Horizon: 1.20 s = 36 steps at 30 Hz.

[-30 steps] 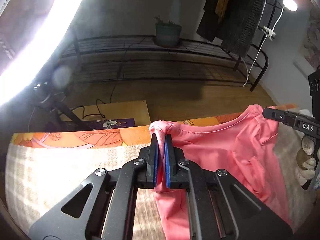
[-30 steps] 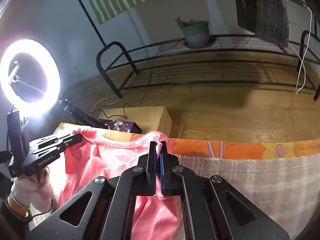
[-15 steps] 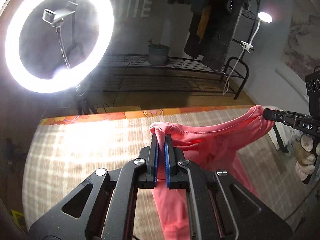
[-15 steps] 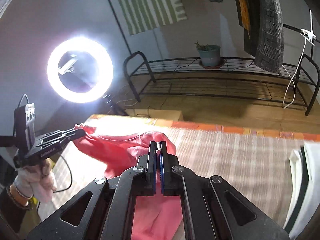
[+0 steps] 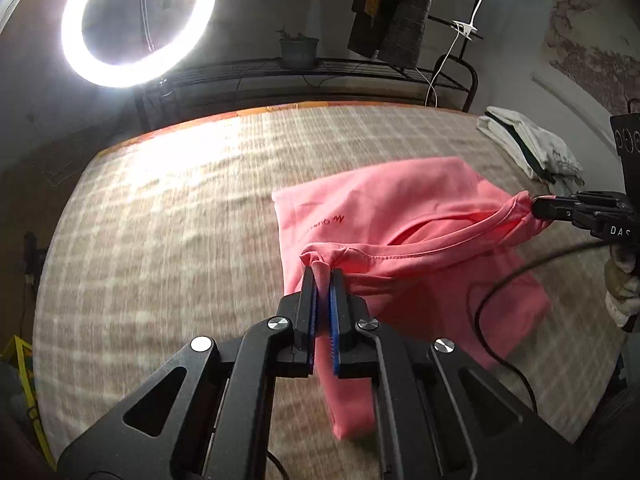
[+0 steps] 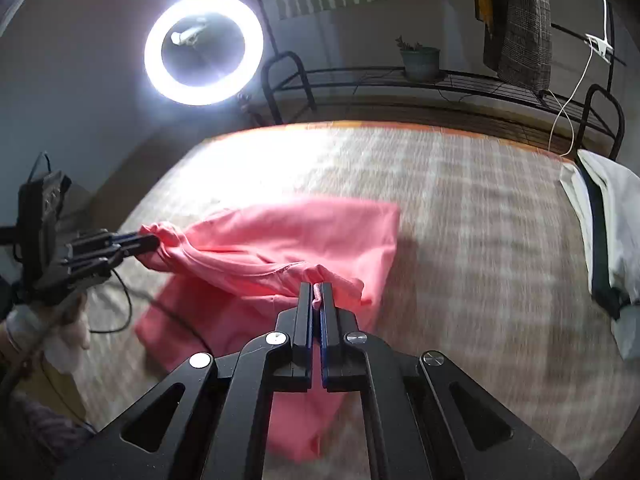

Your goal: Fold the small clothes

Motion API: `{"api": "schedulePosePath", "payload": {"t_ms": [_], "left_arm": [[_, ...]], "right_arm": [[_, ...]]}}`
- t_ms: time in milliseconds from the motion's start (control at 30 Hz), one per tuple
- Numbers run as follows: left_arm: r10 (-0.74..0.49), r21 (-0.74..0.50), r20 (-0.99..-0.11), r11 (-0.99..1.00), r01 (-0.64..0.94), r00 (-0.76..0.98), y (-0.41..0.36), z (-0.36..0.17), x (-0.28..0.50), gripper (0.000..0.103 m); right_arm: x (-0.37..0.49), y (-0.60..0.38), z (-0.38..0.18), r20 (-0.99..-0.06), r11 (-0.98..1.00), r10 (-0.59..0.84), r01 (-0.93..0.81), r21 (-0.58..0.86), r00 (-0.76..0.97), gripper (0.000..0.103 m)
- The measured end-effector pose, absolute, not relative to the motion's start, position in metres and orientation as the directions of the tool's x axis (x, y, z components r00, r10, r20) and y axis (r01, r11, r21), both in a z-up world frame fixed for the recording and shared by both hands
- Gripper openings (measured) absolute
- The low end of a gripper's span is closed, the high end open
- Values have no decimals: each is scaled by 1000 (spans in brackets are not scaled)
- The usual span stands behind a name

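Note:
A pink shirt (image 5: 400, 216) hangs stretched between my two grippers over the plaid bed cover (image 5: 168, 232). Its far part lies on the cover; the near part droops below the jaws. My left gripper (image 5: 323, 276) is shut on a bunched corner near the neckline. In the same view my right gripper (image 5: 534, 206) pinches the other end at the right edge. In the right wrist view my right gripper (image 6: 316, 290) is shut on pink shirt (image 6: 304, 236) fabric, and the left gripper (image 6: 154, 242) holds its far left end.
A folded white garment (image 5: 532, 148) lies at the bed's far right, also white garment (image 6: 612, 232). A ring light (image 5: 138, 22) glares beyond the bed's far edge. A black metal rack (image 6: 440, 80) with a potted plant stands behind. A gloved hand (image 6: 60, 332) and a cable (image 5: 516, 280) are near.
Both grippers have carried the pink shirt back over the bed, away from its far edge. The shirt's far part now rests on the cover. The white garment has come into view.

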<state>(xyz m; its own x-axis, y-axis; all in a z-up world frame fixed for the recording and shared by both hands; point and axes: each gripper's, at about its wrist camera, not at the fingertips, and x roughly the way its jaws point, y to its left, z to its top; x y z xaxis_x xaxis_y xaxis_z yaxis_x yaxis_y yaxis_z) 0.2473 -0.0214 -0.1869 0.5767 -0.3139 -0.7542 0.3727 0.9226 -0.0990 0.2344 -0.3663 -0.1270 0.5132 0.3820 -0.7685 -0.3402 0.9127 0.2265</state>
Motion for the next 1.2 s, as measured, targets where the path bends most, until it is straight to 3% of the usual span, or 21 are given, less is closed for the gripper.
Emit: {"api": "schedulePosePath", "payload": {"t_ms": [367,433,467,500,533,667,700,867,1200], "left_arm": [[-286,-17,-800,889,458,527,-13,-188,175,6],[-313,-43,-798,882,469,515,-4,-180,158,22],[-323,-54,-792,883,466,518,-1,-177,154,40],[-335,-79,-779,890,448,530,6,-171,147,48],[-354,-123,-768,899,420,534,14,-166,143,48],[-419,-333,-749,908,255,513,42,-163,154,48],[-442,-404,-742,895,191,505,49,-167,159,48],[-525,-604,-728,796,-48,441,63,-205,175,48],[-575,-658,-729,739,-144,372,55,-236,191,48]], "right_arm": [[175,-366,-113,-802,878,391,-445,177,451,4],[157,-373,-104,-802,868,400,-466,175,444,4],[148,-376,-100,-797,864,409,-470,182,444,4],[140,-382,-95,-790,862,422,-467,197,445,5],[132,-388,-91,-779,865,432,-452,216,454,6],[119,-401,-95,-775,897,428,-327,298,465,33],[121,-405,-100,-774,903,426,-273,332,468,36],[138,-413,-129,-753,856,487,-69,513,443,36],[174,-417,-188,-729,730,561,181,659,393,36]]}}
